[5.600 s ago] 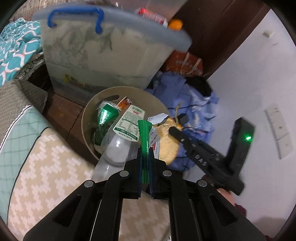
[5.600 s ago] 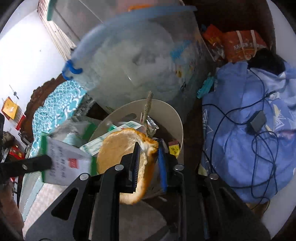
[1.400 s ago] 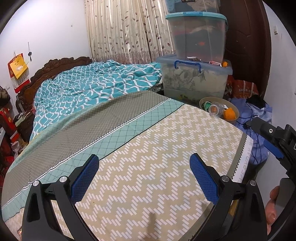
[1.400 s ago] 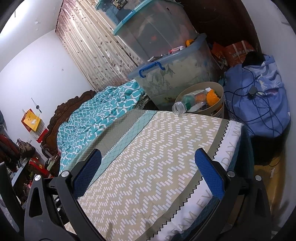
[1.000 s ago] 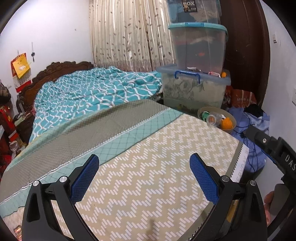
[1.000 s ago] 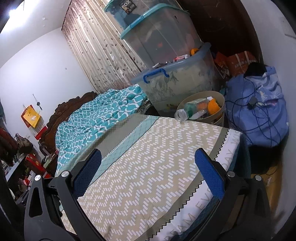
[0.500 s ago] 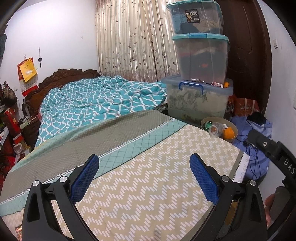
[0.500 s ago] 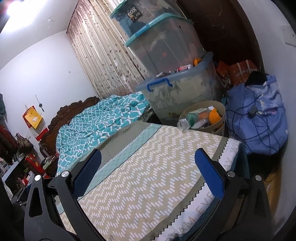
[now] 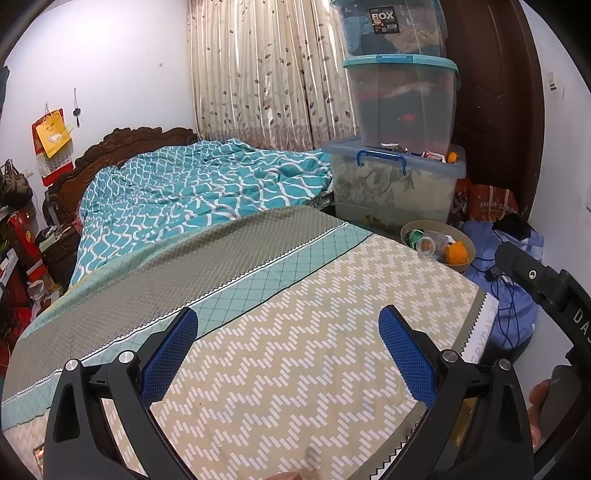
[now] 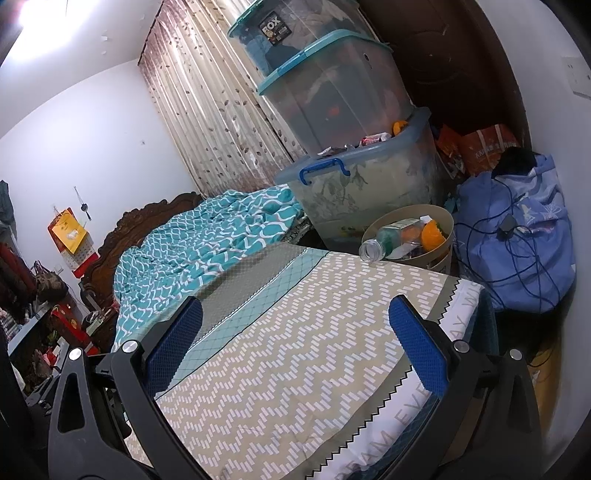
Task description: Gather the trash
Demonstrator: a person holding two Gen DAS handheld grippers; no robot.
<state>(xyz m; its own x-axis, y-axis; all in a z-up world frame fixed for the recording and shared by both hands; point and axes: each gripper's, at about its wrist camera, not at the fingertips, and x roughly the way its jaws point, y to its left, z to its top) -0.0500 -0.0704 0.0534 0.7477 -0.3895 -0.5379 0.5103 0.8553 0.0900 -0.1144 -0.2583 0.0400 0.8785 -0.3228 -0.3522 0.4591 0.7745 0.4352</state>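
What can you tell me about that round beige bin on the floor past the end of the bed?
The trash bin is a round, beige, open-topped tub that looks like plastic, standing upright on the floor. It sits just beyond the bed's foot corner, in front of a large clear storage box and beside a blue cloth bundle. It is heaped full: a clear plastic bottle lies tilted with its open mouth over the rim, next to an orange piece and paper packaging. Neither gripper is near it.

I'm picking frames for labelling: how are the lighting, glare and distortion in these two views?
Left wrist view: even light, sharp, no glare; fisheye bends the door and darkens the corners. Right wrist view: a blown-out bright patch on the wall top left, the stacked boxes lean from distortion; the bin stays sharp.
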